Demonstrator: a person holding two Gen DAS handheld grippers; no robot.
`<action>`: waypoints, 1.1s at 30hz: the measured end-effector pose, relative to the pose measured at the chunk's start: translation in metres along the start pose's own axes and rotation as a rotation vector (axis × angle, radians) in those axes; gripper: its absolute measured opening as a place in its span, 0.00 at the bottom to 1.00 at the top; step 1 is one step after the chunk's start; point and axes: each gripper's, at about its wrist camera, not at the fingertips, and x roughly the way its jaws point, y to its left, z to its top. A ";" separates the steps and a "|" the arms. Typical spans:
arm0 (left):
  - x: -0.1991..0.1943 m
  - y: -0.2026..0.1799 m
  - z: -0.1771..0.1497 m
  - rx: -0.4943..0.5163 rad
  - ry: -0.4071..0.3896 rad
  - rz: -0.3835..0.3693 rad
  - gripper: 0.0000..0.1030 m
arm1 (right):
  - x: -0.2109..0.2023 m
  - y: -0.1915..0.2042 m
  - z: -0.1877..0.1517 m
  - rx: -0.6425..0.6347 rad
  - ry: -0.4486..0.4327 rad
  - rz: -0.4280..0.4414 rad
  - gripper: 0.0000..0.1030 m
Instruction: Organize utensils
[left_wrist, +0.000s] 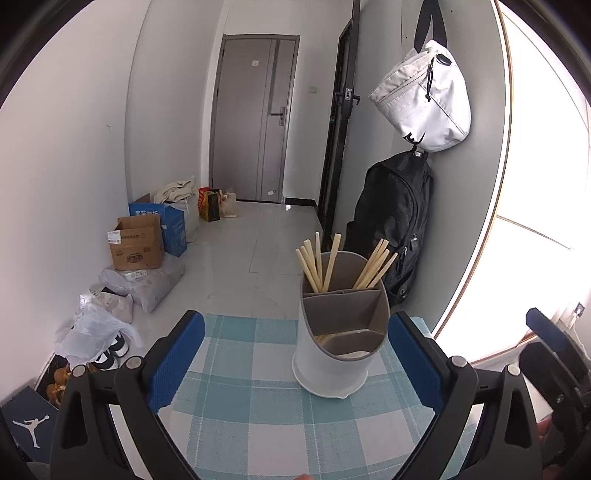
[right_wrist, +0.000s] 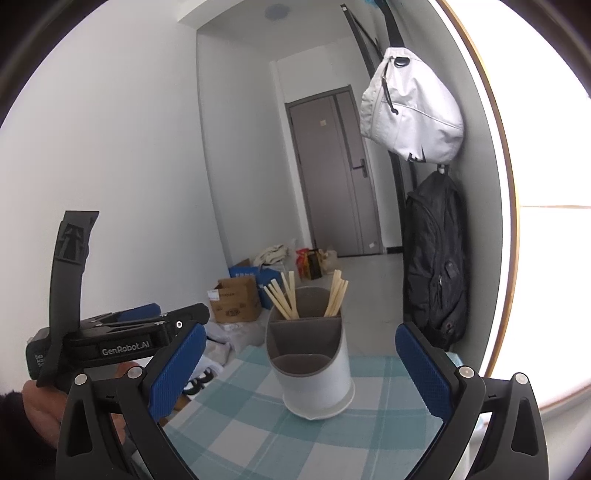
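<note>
left gripper (left_wrist: 295, 365) is wide open with nothing in it, and the right gripper (right_wrist: 299, 373) is the same, jaws spread and empty. the utensil holder (left_wrist: 338, 347) stands upright on the checked tablecloth (left_wrist: 240, 417), toward the table's far edge on the window side, roughly between both sets of fingers but not touched. chopsticks (left_wrist: 314, 266) stand in the two back compartments. something pale lies low in the front one, can't tell what. no loose utensils in view, so i'd guess sorting is mostly done. if regrouping, pinch one stick near its top and lift straight up so the holder doesn't tip.
</note>
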 end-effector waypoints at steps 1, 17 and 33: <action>-0.001 0.000 0.000 -0.005 -0.002 0.002 0.94 | 0.000 0.000 0.000 -0.001 0.001 0.001 1.00; 0.000 -0.002 -0.003 0.001 -0.017 0.024 0.94 | -0.001 0.002 -0.002 -0.001 0.004 0.007 1.00; 0.003 -0.003 -0.006 0.010 -0.009 0.027 0.94 | -0.001 0.002 -0.003 0.002 0.003 0.003 1.00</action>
